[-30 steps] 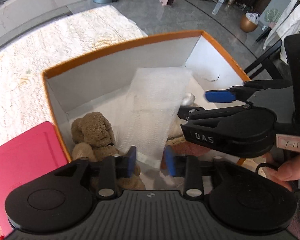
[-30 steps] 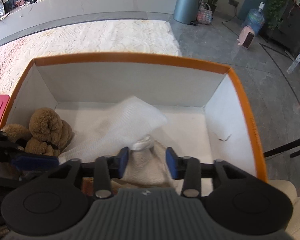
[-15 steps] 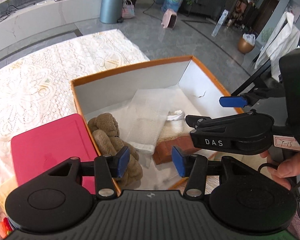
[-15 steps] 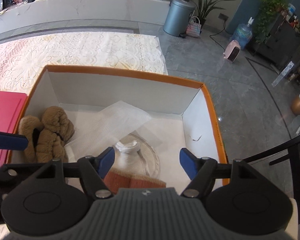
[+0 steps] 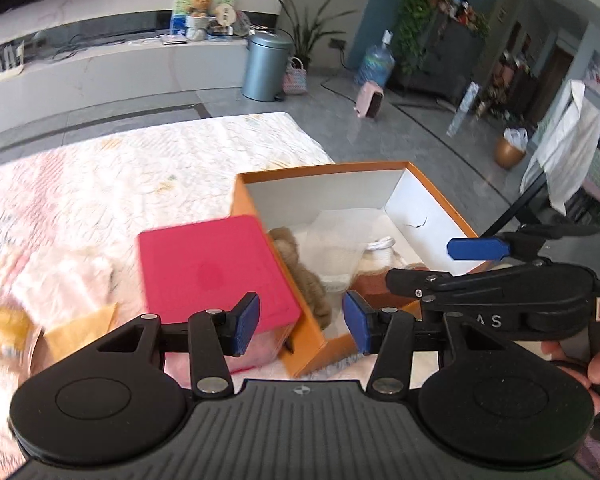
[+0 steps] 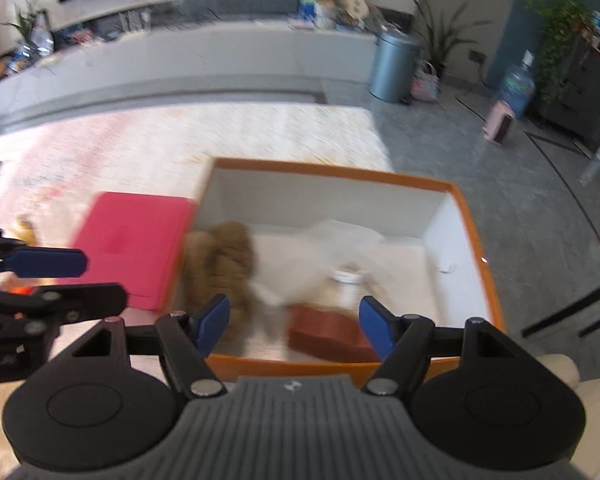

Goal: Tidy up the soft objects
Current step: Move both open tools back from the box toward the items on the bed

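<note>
From the left wrist, your left hand-held gripper (image 5: 300,322) hangs empty, fingers apart, over the orange box's (image 5: 300,342) near corner; the brown plush toy (image 5: 306,276) lies inside, just ahead, long axis pointing away from you.

From the right wrist, your right hand-held gripper (image 6: 294,320) is spread wide and empty above the box's near wall, the plush ahead-left, nearer your left one.

You've got a lace-covered table (image 5: 148,168) with the orange box (image 5: 260,256) near its right edge, the pink box (image 5: 212,272) touching its left side, and crumpled yellowish stuff (image 5: 76,328) further left.
</note>
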### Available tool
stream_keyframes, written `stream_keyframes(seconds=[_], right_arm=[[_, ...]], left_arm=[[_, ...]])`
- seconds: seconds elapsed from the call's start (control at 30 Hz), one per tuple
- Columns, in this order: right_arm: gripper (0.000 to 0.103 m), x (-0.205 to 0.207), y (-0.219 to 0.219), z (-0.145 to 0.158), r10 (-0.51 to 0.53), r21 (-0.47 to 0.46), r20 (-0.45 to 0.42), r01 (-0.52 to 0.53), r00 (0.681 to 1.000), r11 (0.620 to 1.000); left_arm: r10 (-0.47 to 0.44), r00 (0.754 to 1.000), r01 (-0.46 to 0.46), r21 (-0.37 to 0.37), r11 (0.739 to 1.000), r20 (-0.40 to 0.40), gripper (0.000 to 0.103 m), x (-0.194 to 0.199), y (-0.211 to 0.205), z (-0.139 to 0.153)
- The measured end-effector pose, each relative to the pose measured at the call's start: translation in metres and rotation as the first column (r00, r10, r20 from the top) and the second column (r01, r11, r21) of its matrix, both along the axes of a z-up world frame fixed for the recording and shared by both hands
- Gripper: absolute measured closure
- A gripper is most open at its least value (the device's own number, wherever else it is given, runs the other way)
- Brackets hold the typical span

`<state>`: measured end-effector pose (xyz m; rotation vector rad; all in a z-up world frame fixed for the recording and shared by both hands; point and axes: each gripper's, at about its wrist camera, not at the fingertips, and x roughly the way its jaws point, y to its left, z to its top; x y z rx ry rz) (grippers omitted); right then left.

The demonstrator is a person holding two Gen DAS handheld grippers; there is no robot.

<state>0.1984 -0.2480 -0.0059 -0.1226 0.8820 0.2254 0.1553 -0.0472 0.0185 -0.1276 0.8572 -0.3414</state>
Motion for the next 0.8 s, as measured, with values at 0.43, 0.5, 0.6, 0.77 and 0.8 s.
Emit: stream_keyframes(seconds=[0.43,0.5,0.6,0.77,0.8], right_arm=[[0.032,-0.074,0.095,-0.014,0.117,0.172,0.104,-0.133,0.988,0.976],[0.032,-0.080,0.111,-0.019,0.141,0.190,0.102,-0.158,0.985,0.969],[0.032,-0.087,0.134,-0.028,0.179,0.192,0.097,-0.195,0.979,0.962],[0.032,-0.092,0.169,-0.049,0.221,0.145,0.065,-0.229,0.973,0.963],[0.032,-0.092,0.174,-0.053,0.229,0.144,0.059,-0.235,0.972,0.961]], left_arm=[[0.209,0.976,-0.211,0.039,0.977,0.053,0.046,-0.070,0.090,-0.018],[0.234,0.971,-0.236,0.048,0.971,0.046,0.046,-0.078,0.106,-0.025],[0.279,0.960,-0.280,0.046,0.959,0.019,0.046,-0.088,0.129,-0.037],[0.361,0.932,-0.359,0.054,0.932,-0.024,0.046,-0.101,0.163,-0.056],[0.370,0.928,-0.368,0.058,0.928,-0.030,0.046,-0.102,0.168,-0.059]])
